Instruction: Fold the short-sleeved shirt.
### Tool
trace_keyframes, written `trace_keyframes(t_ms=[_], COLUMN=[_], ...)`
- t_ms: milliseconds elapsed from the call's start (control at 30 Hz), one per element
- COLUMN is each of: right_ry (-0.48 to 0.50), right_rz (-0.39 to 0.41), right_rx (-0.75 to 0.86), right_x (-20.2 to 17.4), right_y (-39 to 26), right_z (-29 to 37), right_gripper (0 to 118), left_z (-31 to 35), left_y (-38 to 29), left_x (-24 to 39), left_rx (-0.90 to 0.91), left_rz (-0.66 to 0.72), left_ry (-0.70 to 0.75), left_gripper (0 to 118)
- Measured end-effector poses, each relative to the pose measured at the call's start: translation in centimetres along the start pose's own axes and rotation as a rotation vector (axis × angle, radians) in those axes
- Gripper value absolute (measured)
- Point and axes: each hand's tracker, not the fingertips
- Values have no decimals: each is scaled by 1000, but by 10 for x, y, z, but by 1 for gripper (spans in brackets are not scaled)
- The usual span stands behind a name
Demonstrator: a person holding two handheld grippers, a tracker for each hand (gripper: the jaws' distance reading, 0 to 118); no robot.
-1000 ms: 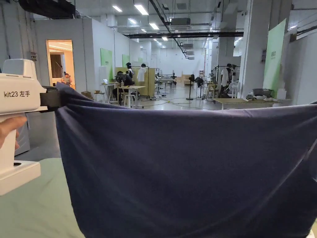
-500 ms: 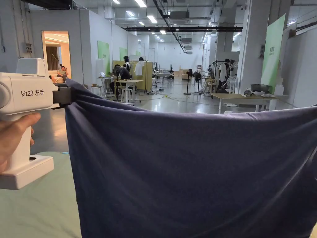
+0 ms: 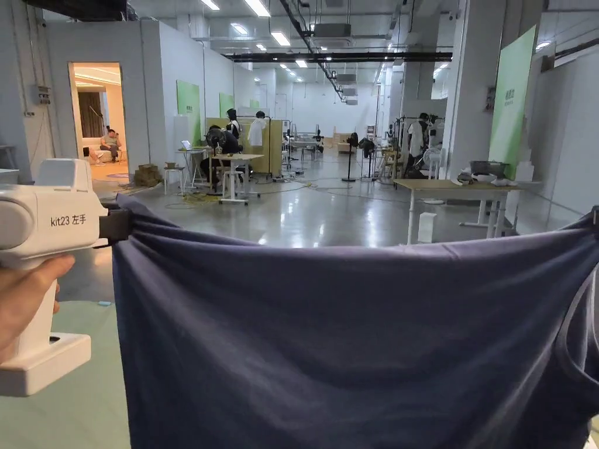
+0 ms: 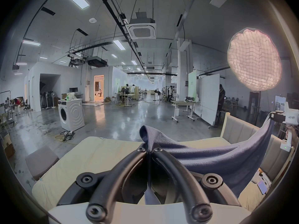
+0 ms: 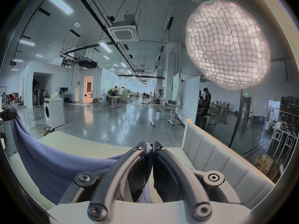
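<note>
Head view: the left claw (image 3: pixel 120 225), a white handheld unit with black jaws, is gripped by the person's left hand (image 3: pixel 26 301). Its jaws are pressed together on a bunched corner of the navy short-sleeved shirt (image 3: pixel 351 345). From that claw the shirt stretches rightward, its upper edge sagging slightly in the middle, and hangs down in front of the pale green bed (image 3: pixel 64 409) below the claw. At the far right edge the cloth rises to a second pinched corner, where a dark bit of the right claw (image 3: pixel 595 217) peeks in; its jaws cannot be judged here. Beyond the claws lie a glossy grey floor (image 3: pixel 327 216) and a wooden-topped table (image 3: pixel 456 186).

Left claw view: the left claw (image 4: pixel 149 148) has both black jaws closed on a fold of the shirt (image 4: pixel 210 159), which pokes up past the tips. The cloth runs away to the right and upward to the right claw (image 4: pixel 275 117), which is held in the person's hand. A washing machine (image 4: pixel 71 114) stands far left of the claw, and a round glowing softbox lamp (image 4: pixel 254 59) hangs high to its right.

Right claw view: the right claw (image 5: pixel 148 145) has its jaws clamped on a wad of the shirt (image 5: pixel 56 162). The fabric sweeps left and up to the left claw (image 5: pixel 8 115). An upholstered headboard (image 5: pixel 218 156) stands just right of the claw.
</note>
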Motion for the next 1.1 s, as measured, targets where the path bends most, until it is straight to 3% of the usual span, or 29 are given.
trace_keyframes(t_ms=[100,200,300,400,467,600,633,667,800,867,1033,1100], right_ry=[2,-4,-89,-58,-103,-135,-155,-135,-151,-103,-54,-60], right_rz=[-27,11,93,-6,88,64,97,48,34,-35,-111,-101], right_rx=[-15,8,75,-40,9,-47,1,-30,-88,-160,-349,-316], right_x=[-5,-14,-29,-30,-36,-41,-42,-41,-42,-42,-50,-48], right_y=[-3,-1,3,2,7,2,5,0,-30,-68,-177,-217], right_z=[-23,-39,-51,-74,-85,-104,-106,-112,-125,-135,-143,-134], right_gripper=[7,7,7,7,7,7,7,7,7,7,7,7], left_z=[-30,-55,-75,-96,-108,-131,-136,-140,-157,-166,-186,-181], left_y=[2,4,11,16,15,15,15,14,-16,-48,-143,-179], left_x=[1,2,6,14,17,22,24,28,33,32,32,29], left_rx=[-14,-15,-10,-29,-30,-44,-48,-59,-91,-134,-273,-303], left_rz=[4,56,55,-1,2,-6,-21,-40,7,61,132,165], left_ry=[38,55,48,67,76,88,86,100,92,70,43,22], left_gripper=[3,3,3,3,3,3,3,3,3,3,3,3])
